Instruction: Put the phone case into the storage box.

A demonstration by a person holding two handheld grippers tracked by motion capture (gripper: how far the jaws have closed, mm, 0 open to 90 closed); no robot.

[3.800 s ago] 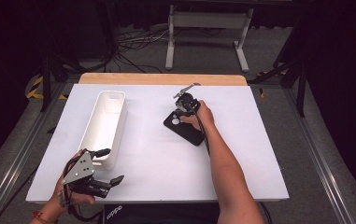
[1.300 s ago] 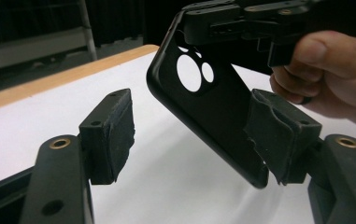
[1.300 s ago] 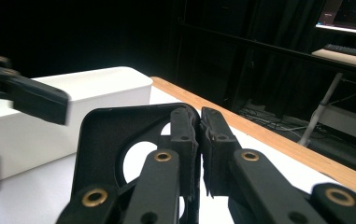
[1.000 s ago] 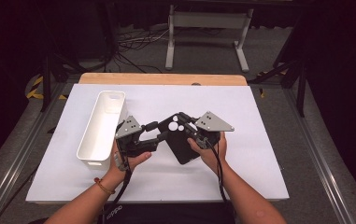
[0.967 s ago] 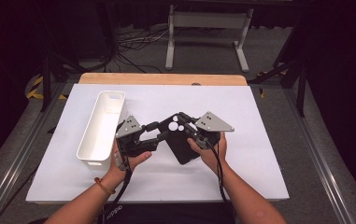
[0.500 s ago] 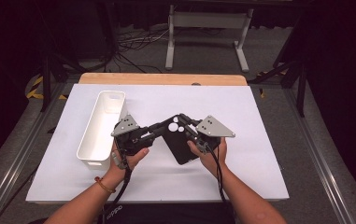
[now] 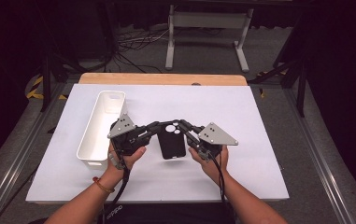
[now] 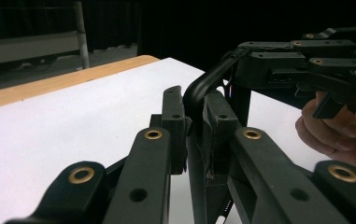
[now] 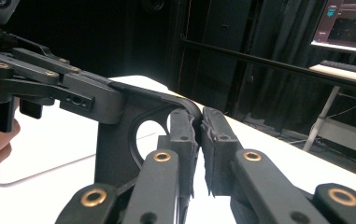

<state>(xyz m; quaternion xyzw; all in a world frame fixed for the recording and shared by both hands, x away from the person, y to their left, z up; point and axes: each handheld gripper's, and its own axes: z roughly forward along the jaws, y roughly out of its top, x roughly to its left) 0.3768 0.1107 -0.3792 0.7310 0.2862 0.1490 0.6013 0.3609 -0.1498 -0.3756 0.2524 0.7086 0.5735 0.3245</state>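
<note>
Black phone case (image 7: 171, 143) with round camera hole, upright; both grippers' fingers clamped on its top corners

A phone case (image 7: 171, 143) sits at the middle of the table (image 7: 259, 121), held up between two grippers. The left gripper (image 7: 156, 127) grips its upper left corner, the right gripper (image 7: 183, 126) its upper right corner. A bin (image 7: 100, 130) lies left of the case, just behind the left hand (image 7: 125, 156).
</note>
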